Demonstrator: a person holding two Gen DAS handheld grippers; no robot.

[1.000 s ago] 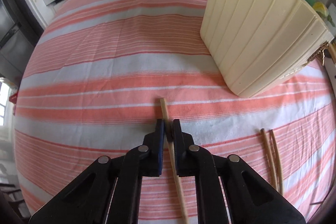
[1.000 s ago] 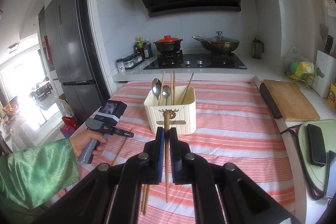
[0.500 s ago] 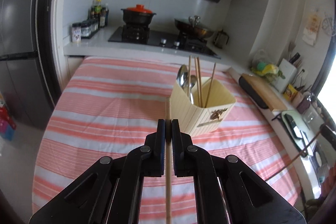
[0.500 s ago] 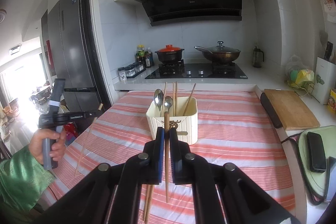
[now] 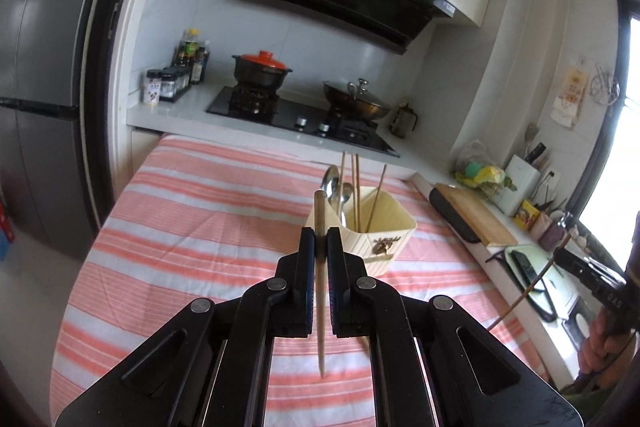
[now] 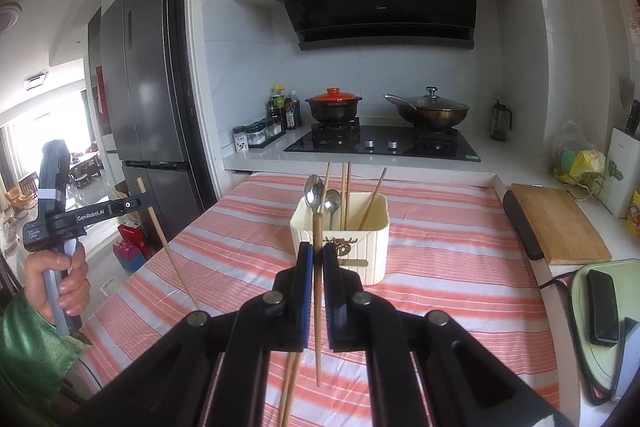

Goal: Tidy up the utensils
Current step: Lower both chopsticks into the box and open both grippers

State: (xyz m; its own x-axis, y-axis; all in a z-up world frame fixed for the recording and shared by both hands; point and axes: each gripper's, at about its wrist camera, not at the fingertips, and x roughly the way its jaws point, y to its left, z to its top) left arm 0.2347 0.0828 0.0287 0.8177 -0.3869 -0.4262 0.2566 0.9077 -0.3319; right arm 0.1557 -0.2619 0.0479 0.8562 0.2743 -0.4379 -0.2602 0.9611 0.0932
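A cream utensil holder (image 5: 382, 239) (image 6: 362, 233) stands on the striped cloth with two spoons (image 6: 320, 193) and several chopsticks upright in it. My left gripper (image 5: 319, 233) is shut on a wooden chopstick (image 5: 320, 291), held upright above the table, short of the holder. It also shows at the left of the right wrist view (image 6: 138, 201). My right gripper (image 6: 317, 249) is shut on another chopstick (image 6: 317, 291), held in front of the holder. Two more chopsticks (image 6: 290, 383) lie on the cloth below it.
The table wears a pink and white striped cloth (image 5: 192, 227). A wooden cutting board (image 6: 560, 223) lies at the right edge. A phone (image 6: 602, 301) rests on a pale tray. A stove (image 6: 380, 143) with two pots stands behind. A fridge (image 6: 148, 107) is at the left.
My left gripper has lifted its chopstick off the cloth and tipped up from looking down at the table to looking level across the kitchen. My right gripper has barely moved.
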